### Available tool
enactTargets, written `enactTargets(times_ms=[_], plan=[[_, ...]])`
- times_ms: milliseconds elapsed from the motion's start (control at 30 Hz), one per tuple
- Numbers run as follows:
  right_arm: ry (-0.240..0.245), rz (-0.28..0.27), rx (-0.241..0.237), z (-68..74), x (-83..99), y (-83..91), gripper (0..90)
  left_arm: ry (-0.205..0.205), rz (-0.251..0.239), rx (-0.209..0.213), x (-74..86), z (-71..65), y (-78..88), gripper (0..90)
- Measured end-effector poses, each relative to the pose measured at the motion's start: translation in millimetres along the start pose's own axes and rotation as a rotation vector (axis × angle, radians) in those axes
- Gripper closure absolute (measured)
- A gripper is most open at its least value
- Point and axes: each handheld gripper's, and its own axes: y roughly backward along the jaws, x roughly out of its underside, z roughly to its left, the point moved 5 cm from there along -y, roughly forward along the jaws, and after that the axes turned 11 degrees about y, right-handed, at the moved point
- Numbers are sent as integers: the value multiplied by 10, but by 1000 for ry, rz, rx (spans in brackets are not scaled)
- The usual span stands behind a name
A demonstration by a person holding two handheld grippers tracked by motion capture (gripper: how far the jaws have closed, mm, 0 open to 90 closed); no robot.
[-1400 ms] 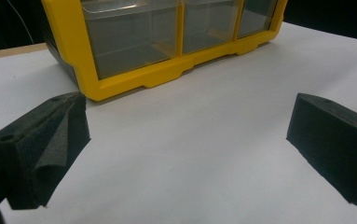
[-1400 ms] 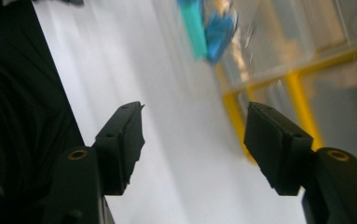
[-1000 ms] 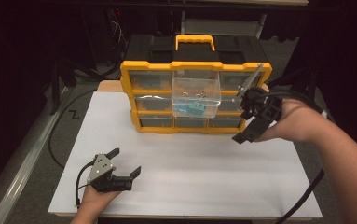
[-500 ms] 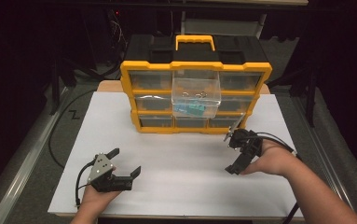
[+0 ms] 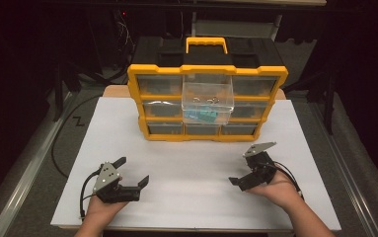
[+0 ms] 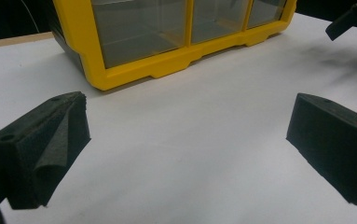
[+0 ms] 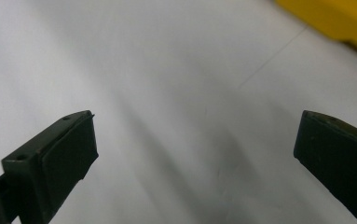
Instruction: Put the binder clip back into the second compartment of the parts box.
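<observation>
With both hands resting low on the white table surface (image 5: 191, 163), the work in hand reads as a return to rest after the drawer was drawn out. The large yellow-and-black plastic parts organiser (image 5: 207, 103) stands at the far middle of the table, well apart from both tools. Its clear plastic centre drawer (image 5: 207, 102) projects forward from the front of the cabinet; several small metal pieces lie in it, too small to identify, and a teal item shows behind its lower part.

The right gripper (image 5: 253, 167) lies near the right front of the table, its jaws spread wide with nothing between them; in the right gripper view (image 7: 195, 154) bare table shows between the pads. The left gripper (image 5: 133, 170) sits at the left front, likewise wide open and empty (image 6: 185, 154).

To finish this step well, keep both tools flat and still, jaws apart, clear of the drawer front. For any further reach, approach the drawer squarely from the front so that it does not tip
</observation>
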Motion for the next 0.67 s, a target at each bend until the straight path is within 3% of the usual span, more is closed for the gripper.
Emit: enactTargets(times_ms=[267,367,400,533,567,667], plan=[[-82,-346,75,112,60,131,5,24,-19,14,-21,16,26,4],[-148,-505,120,150,165,213,5,39,-25,14,-22,24,27,3],[-172,-535,124,168,203,228,5,42,-24,13,-22,23,23,3],[-158,-498,154,174,251,227,5,40,-35,-12,-23,19,13,1],[-176,-497,148,161,260,224,5,43,-34,-17,-21,23,12,1],[-163,-504,164,136,250,229,5,47,-24,-30,-2,37,10,1]])
